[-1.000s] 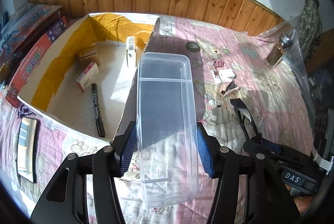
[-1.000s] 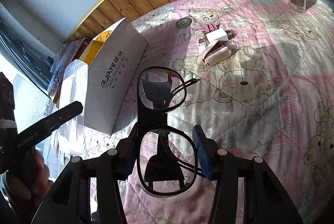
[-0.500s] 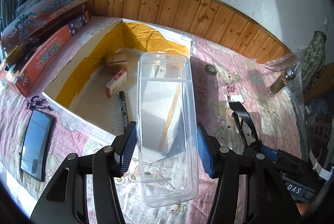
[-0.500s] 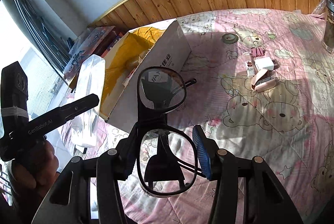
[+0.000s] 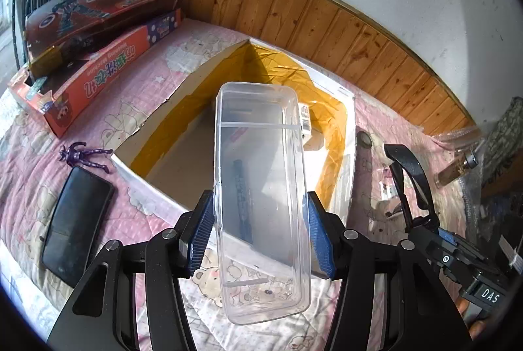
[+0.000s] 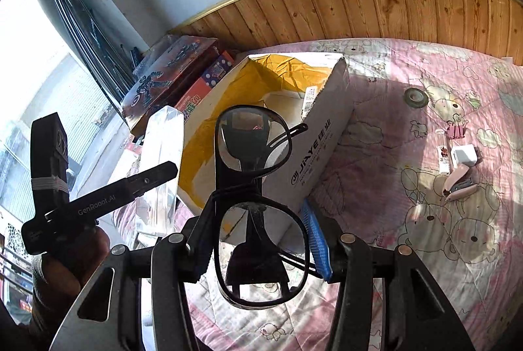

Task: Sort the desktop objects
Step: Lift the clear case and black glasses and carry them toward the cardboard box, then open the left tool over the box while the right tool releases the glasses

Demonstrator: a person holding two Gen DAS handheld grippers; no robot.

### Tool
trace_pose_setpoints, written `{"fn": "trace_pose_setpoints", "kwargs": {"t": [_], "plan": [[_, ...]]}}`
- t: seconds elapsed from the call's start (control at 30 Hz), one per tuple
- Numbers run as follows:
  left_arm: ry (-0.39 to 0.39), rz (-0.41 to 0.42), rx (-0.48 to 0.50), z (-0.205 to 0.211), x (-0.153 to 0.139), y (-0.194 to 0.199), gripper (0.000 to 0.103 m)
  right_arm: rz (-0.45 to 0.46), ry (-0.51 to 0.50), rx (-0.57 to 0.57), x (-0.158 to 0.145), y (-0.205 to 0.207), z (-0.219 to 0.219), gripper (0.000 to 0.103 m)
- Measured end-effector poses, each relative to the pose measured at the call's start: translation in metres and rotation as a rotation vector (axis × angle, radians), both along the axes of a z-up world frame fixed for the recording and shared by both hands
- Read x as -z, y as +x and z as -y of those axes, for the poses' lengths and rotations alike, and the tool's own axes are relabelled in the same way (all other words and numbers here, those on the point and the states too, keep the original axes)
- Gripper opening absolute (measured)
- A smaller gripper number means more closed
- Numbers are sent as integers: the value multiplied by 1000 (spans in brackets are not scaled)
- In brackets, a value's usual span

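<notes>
My left gripper (image 5: pixel 260 233) is shut on a clear plastic box (image 5: pixel 260 187) and holds it in the air over the near edge of an open cardboard box (image 5: pixel 340 135) with yellow lining. My right gripper (image 6: pixel 258 240) is shut on black-framed glasses (image 6: pixel 253 155), held upright to the right of the cardboard box (image 6: pixel 313 151). The clear box also shows in the right wrist view (image 6: pixel 163 168), at the left. Inside the cardboard box lie a black marker (image 5: pixel 241 187) and small packets (image 5: pixel 304 119).
A black phone (image 5: pixel 76 220) and a purple figurine (image 5: pixel 85 155) lie left of the cardboard box. Toy boxes (image 5: pixel 98 24) are stacked at the far left. A stapler (image 6: pixel 459 184), white block (image 6: pixel 462 155), pink clip (image 6: pixel 456 130), tape roll (image 6: pixel 415 96) and a glass bottle (image 5: pixel 456 169) lie right on the pink quilt (image 6: pixel 425 253).
My left gripper has carried the clear box left and higher, from beside the cardboard box's right wall to over its opening. My right gripper has risen and turned toward the box with the glasses.
</notes>
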State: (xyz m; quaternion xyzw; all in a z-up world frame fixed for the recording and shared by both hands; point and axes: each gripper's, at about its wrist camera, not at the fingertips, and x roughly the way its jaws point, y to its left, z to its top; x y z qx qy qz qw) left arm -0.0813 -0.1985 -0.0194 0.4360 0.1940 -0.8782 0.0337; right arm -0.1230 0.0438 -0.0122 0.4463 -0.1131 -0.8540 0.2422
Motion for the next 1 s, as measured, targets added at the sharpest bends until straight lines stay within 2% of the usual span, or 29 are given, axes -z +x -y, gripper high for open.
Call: {"fn": "trace_pose_setpoints", "kwargs": {"t": [0.23, 0.43, 0.73, 1.0], "plan": [[38, 22, -22, 16, 6, -22, 57, -18, 11, -40, -12, -27, 26, 51], [19, 50, -45, 21, 9, -45, 57, -16, 43, -62, -11, -55, 49, 51], [6, 147, -31, 36, 29, -73, 57, 1, 138, -76, 3, -102, 76, 51], [-55, 229, 31, 37, 43, -95, 57, 46, 249, -84, 22, -148, 95, 51]]}}
